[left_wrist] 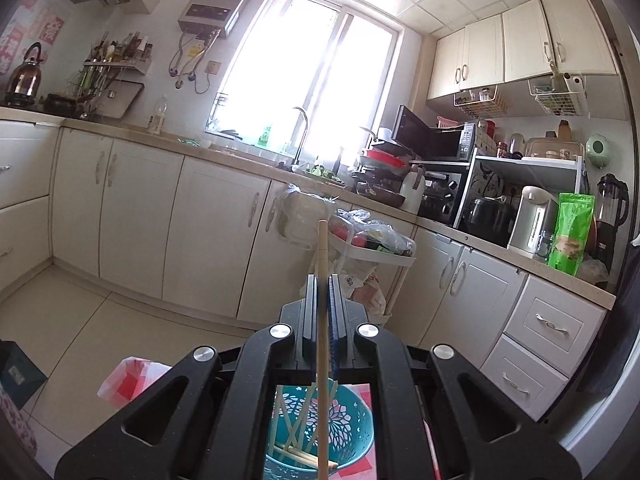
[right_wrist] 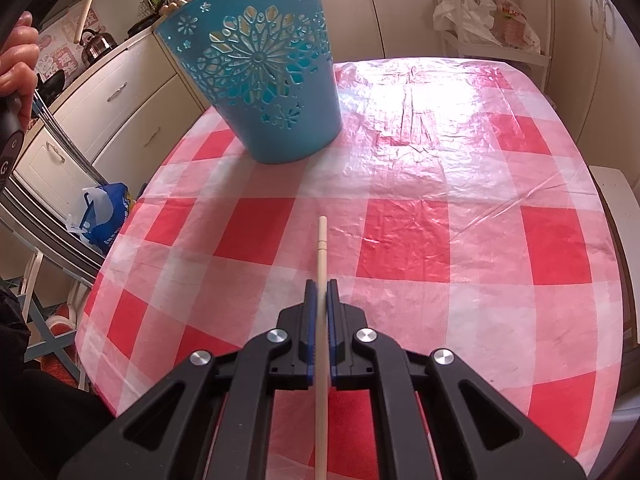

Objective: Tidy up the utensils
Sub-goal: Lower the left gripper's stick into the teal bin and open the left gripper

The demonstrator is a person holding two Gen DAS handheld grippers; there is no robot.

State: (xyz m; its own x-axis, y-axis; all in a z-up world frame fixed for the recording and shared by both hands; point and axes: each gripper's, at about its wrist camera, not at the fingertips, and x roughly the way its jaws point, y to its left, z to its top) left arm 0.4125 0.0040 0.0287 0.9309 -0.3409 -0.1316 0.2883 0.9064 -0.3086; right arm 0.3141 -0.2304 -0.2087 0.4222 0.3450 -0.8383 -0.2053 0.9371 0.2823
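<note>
While shut tight, left hand-held gripper (left_wrist: 322, 280) clamped on one chopstick (left_wrist: 322, 248), tip sticking out past the fingers toward kitchen cupboards (left_wrist: 136, 208) far ahead. Below and behind that gripper, seen only in the left view: inside of blue basket (left_wrist: 356, 420) with more chopsticks (left_wrist: 304, 456) lying in it.

Right hand-held gripper (right_wrist: 321, 286) squeezed on another chopstick (right_wrist: 321, 240), pointing down at bench with red and white checked cloth (right_wrist: 440, 220). Ahead and to the left of that gripper, seen only in the right view: outside of blue basket (right_wrist: 260, 72) with flower cut-outs, standing on the cloth, well apart from the chopstick tip. Far left, only in this view: a hand (right_wrist: 18, 60) gripping a dark handle.
</note>
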